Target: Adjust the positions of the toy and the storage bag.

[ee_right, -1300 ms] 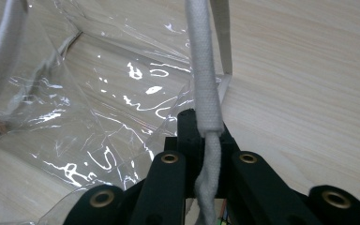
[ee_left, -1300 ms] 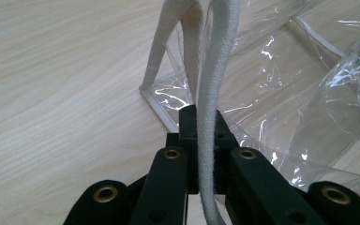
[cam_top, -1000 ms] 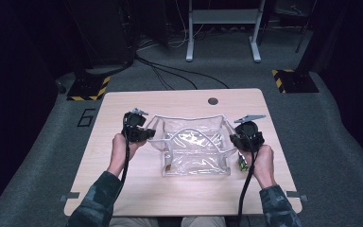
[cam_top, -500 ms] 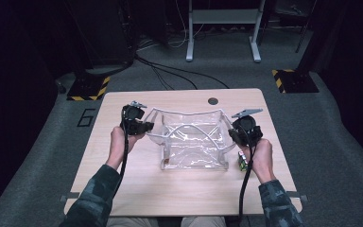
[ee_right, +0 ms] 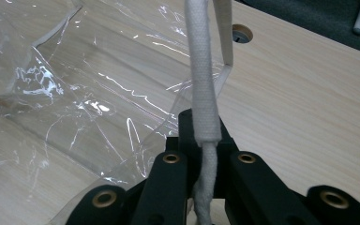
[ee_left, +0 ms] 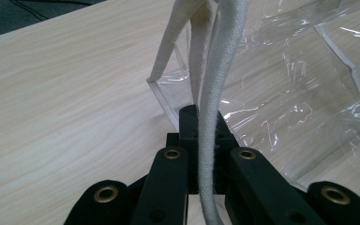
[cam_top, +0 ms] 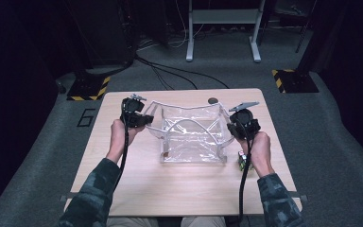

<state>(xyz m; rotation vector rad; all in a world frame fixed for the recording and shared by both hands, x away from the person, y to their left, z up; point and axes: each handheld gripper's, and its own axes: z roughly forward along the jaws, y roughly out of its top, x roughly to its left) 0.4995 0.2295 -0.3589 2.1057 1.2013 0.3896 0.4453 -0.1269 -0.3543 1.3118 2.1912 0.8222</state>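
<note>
Bag: clear plastic bag (cam_top: 191, 137) with white trim, mid-table, strung between the 2 grippers.
Left gripper: left gripper (cam_top: 134, 115) at the bag's left side, its fingers clamped together on the left white cord handle (ee_left: 212, 108), which runs up between them in the left gripper view.
Right gripper: right gripper (cam_top: 243, 124) at the bag's right side, fingers closed on the right white cord handle (ee_right: 204, 112).
Change: compared with 1 second ago, both hands sit a little higher and farther up the table, and the bag's mouth stands more open and square.
Meaning: I judge the bag is being lifted and spread by its 2 handles, with its base still on the table (cam_top: 179, 189).
Edges: left and right table edges lie well apart from the bag; the far edge is nearer.
Nearby: a small cube (cam_top: 242, 161) lies just beside the right hand; a round hole (cam_top: 212, 100) lies behind the bag.
Open room: bare wood in front of the bag.
</note>
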